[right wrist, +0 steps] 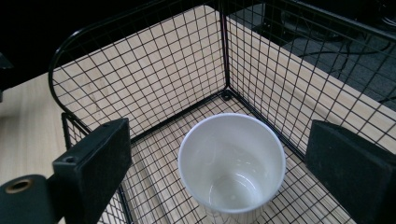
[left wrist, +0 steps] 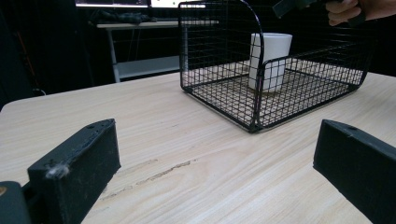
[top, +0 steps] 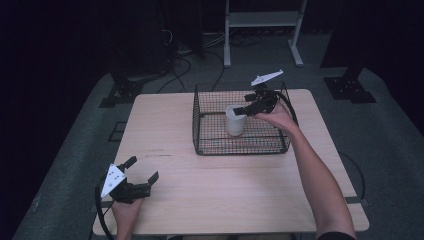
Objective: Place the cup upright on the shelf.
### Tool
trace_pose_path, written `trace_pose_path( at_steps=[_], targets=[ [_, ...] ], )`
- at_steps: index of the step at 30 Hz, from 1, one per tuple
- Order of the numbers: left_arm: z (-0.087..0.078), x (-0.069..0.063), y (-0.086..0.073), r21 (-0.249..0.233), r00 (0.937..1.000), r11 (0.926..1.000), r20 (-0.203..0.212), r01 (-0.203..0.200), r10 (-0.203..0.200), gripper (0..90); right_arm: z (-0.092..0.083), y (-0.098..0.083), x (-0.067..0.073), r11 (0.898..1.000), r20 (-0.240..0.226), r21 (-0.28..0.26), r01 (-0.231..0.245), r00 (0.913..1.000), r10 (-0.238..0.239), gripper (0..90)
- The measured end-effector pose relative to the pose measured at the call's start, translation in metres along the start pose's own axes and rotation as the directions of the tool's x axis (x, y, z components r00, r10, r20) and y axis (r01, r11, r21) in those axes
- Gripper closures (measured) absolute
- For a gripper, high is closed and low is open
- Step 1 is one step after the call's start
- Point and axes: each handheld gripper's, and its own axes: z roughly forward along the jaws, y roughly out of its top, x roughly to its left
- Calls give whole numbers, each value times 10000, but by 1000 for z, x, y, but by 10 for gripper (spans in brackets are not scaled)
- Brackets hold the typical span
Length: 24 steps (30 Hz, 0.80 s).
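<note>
A white cup (top: 235, 120) stands upright and empty inside a black wire basket (top: 200, 150) on the far right part of the table. My right gripper (top: 244, 104) hovers open just above the cup's rim. In the right gripper view the cup (right wrist: 232, 163) sits below and between the two spread jaws of the right gripper (right wrist: 224, 161), apart from both, near a corner of the basket (right wrist: 154, 79). My left gripper (top: 144, 169) rests open at the table's near left corner, holding nothing. In the left gripper view its jaws (left wrist: 210, 163) face the basket (left wrist: 254, 109) and the cup (left wrist: 272, 58).
The wooden table (top: 200, 190) has bare surface between the left gripper and the basket. A white metal stand (top: 262, 20) and cables (top: 180, 65) lie on the floor beyond the far edge. The surroundings are dark.
</note>
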Motion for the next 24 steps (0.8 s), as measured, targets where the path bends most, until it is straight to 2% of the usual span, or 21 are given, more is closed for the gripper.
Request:
trace_pose_path(
  at_steps=[5,15,24],
  targets=[
    [0,0,0,3,10000,10000,13,-17,17,0,-8,-1,3,10000,-12,28,-56,10000,56,65],
    [0,-1,0,12,10000,10000,32,-31,31,0,-22,-3,15,9999,-94,69,126,9999,-125,66],
    [0,-1,0,14,10000,10000,35,-51,51,0,-35,-9,21,9999,-190,-104,97,9998,-99,66]
  ],
)
